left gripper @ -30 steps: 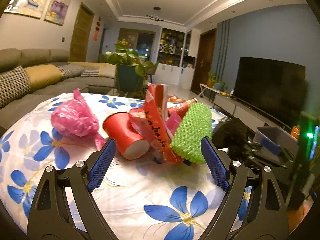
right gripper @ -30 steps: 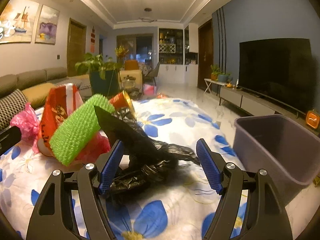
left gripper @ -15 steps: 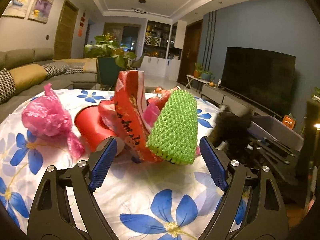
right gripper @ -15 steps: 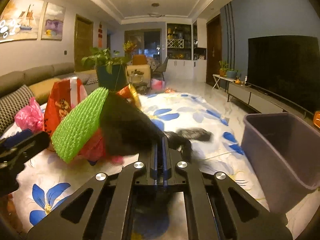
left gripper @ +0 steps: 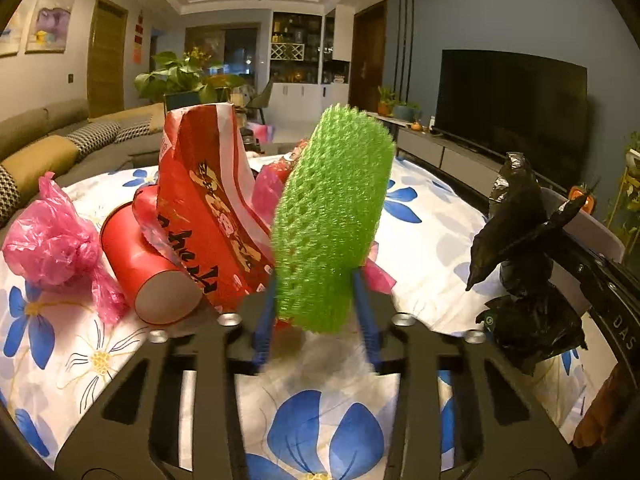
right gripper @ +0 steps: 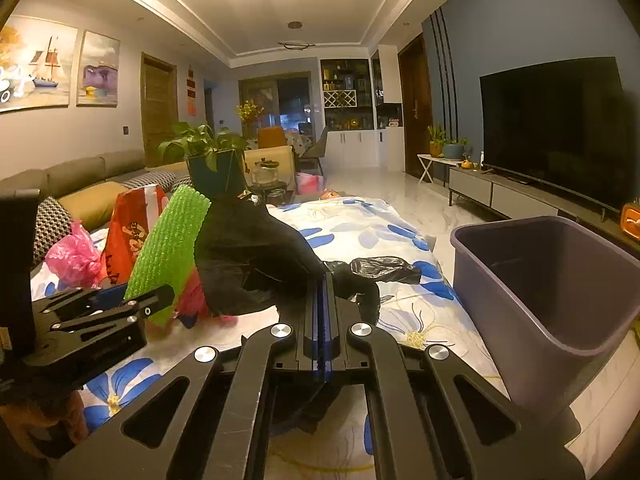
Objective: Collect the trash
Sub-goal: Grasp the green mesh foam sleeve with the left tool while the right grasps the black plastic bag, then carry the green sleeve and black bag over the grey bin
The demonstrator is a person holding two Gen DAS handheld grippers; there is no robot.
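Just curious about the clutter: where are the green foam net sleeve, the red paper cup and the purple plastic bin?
green foam net sleeve [left gripper: 332, 216], left wrist view, middle.
red paper cup [left gripper: 140, 264], left wrist view, side wall.
purple plastic bin [right gripper: 520, 320], right wrist view, outer wall.

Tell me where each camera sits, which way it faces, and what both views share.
Left wrist: on the left gripper, facing the green foam net; its jaws are closing around it.
Right wrist: on the right gripper, shut on the black bag, bin at right.
Shared: net, black bag, red packet, floral cloth.
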